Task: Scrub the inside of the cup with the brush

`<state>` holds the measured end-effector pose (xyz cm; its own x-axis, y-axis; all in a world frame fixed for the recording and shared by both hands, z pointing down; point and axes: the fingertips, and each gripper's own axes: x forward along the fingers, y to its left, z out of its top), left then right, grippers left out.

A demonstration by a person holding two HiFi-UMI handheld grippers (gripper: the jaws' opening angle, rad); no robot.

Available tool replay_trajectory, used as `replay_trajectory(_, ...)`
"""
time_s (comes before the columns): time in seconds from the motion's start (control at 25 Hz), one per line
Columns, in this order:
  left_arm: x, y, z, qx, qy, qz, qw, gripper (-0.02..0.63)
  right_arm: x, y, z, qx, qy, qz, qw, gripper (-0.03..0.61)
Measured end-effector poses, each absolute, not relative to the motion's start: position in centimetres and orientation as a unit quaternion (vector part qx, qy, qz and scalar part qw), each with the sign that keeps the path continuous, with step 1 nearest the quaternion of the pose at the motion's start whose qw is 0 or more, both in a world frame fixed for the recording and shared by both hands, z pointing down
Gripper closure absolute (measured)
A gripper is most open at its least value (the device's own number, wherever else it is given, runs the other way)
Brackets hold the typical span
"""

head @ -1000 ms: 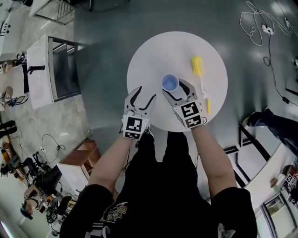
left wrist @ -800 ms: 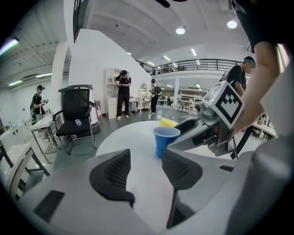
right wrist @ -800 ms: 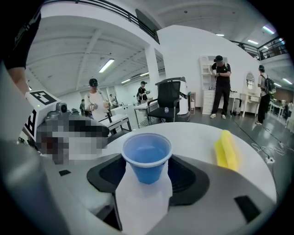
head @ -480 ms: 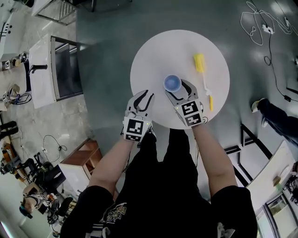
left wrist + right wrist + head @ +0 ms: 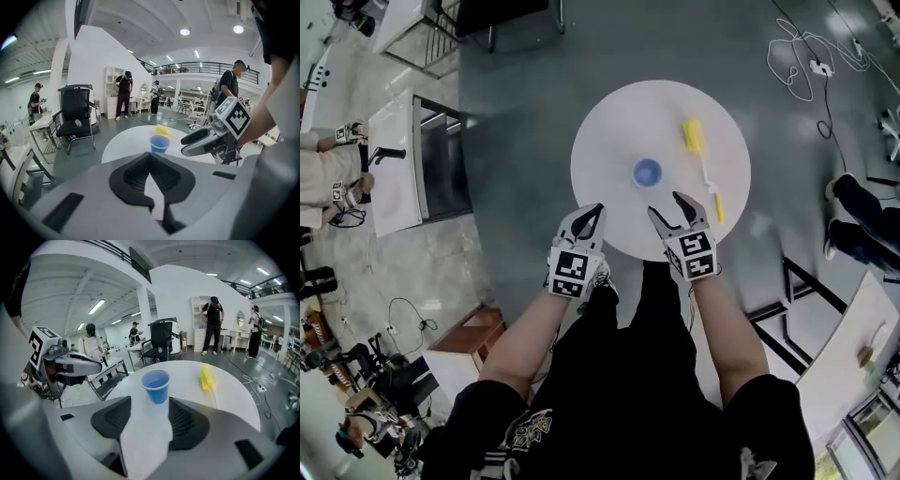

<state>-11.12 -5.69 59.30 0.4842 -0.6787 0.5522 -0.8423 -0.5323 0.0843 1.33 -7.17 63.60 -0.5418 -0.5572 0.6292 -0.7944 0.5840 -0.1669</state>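
Blue plastic cup point(image 5: 647, 172) is set mid round white desk point(image 5: 609, 141), edges clear. At the near edge, left hand-held gripper point(image 5: 592, 212) is just closed, empty; right hand-held gripper point(image 5: 667, 204) is spread, empty.

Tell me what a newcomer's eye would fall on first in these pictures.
A small blue cup stands upright near the middle of a round white table, with a yellow brush lying to its right in the head view. Both grippers hover at the table's near edge, empty: the left gripper with jaws just closed together, the right gripper with jaws apart, facing the cup.
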Motion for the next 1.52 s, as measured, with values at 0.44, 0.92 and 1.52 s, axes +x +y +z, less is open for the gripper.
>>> replay_trajectory(0.44, -11.3, 0.1, 54.0, 0.866, -0.387, 0.224, 0.224, 0.607, 1.4, -2.1, 52.7, 0.482, -0.82, 0.271, 0.15, 0.557)
replay_trajectory(0.92, -10.3, 7.1, 49.1, 0.884, -0.344, 0.219, 0.227, 0.607, 2.2, 6.6, 47.2, 0.532, -0.794, 0.274, 0.106, 0.557)
replay_trajectory(1.52, -5.3, 12.6, 48.9, 0.86, -0.386, 0.21, 0.259, 0.607, 4.0, 12.8, 46.3, 0.45, -0.841, 0.261, 0.146, 0.557)
